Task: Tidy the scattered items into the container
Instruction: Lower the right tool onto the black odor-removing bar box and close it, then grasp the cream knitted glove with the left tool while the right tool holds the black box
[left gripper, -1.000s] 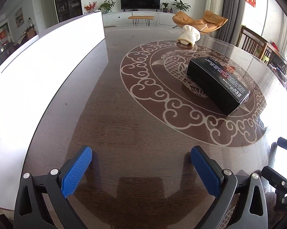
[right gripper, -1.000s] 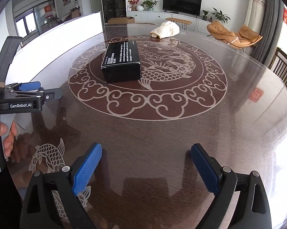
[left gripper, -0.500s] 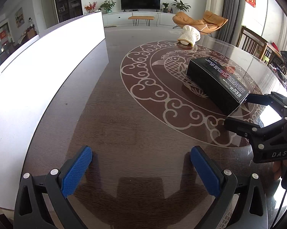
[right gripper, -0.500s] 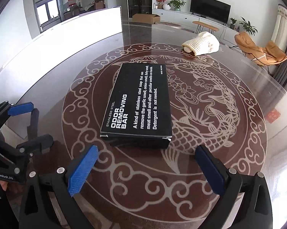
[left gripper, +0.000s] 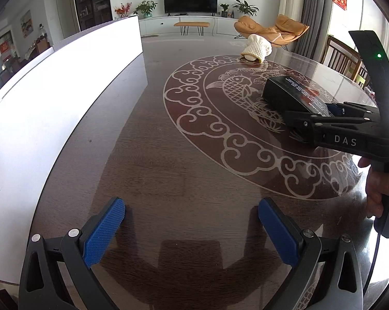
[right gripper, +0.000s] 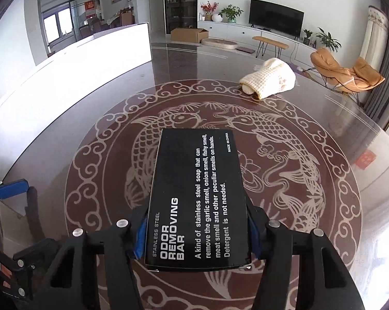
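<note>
Right gripper (right gripper: 197, 235) closing on the black box (right gripper: 197, 199) at the table's centre

The grasp step is in hand: the right gripper's jaws have just been closing and now stand about half open with their blue pads against the two long sides of the box, at its near end; the box appears to lie flat on the dark patterned table (left gripper: 184, 155), not yet lifted. The left gripper (left gripper: 191, 232) hovers over bare table near the person, jaws wide apart and holding nothing. A cream knitted item (right gripper: 269, 78) lies at the far right, well apart from the box. The white container (left gripper: 52, 98) runs along the left edge. The next move likely calls for a firm grip, a lift, then a carry leftward over the container's wall.
</note>
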{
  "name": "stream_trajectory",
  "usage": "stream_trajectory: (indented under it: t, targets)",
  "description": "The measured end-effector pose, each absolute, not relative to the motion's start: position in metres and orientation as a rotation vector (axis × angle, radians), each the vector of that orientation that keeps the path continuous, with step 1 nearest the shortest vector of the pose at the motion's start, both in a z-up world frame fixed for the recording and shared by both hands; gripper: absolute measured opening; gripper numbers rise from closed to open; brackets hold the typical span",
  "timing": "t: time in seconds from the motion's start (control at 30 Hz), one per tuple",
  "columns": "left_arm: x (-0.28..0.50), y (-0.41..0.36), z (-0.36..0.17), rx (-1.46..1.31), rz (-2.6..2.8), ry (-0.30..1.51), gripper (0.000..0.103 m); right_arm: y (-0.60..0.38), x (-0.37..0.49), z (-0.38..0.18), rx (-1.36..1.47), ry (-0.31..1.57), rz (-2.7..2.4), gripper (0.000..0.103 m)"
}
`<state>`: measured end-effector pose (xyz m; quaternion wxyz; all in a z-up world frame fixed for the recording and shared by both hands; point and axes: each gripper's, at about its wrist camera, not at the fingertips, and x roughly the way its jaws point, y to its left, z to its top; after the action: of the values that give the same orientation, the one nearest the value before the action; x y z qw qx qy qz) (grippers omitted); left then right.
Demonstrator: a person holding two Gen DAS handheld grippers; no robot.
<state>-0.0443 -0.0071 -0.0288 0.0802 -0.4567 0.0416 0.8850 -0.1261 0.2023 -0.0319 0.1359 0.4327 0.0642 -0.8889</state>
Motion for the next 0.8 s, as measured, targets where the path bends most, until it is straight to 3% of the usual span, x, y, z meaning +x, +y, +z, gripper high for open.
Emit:
stream_trajectory:
  t: [0.17,0.4,0.8]
  targets:
    - [-0.044,-0.007,-0.029,-1.366,2.647,0.123,0.103,0.241,-0.1,-0.034,1.27,0.192,-2.618,0.059]
    - [-0.066,0.02,-0.028,-1.391,2.532,0.195,0.103,0.309,-0.065,-0.034,1.333,0.054,-2.744,0.06]
    - [-0.244,0.128,-0.028,-1.335,2.374,0.311,0.103,0.31,-0.06,-0.032,1.339,0.074,-2.755,0.06]
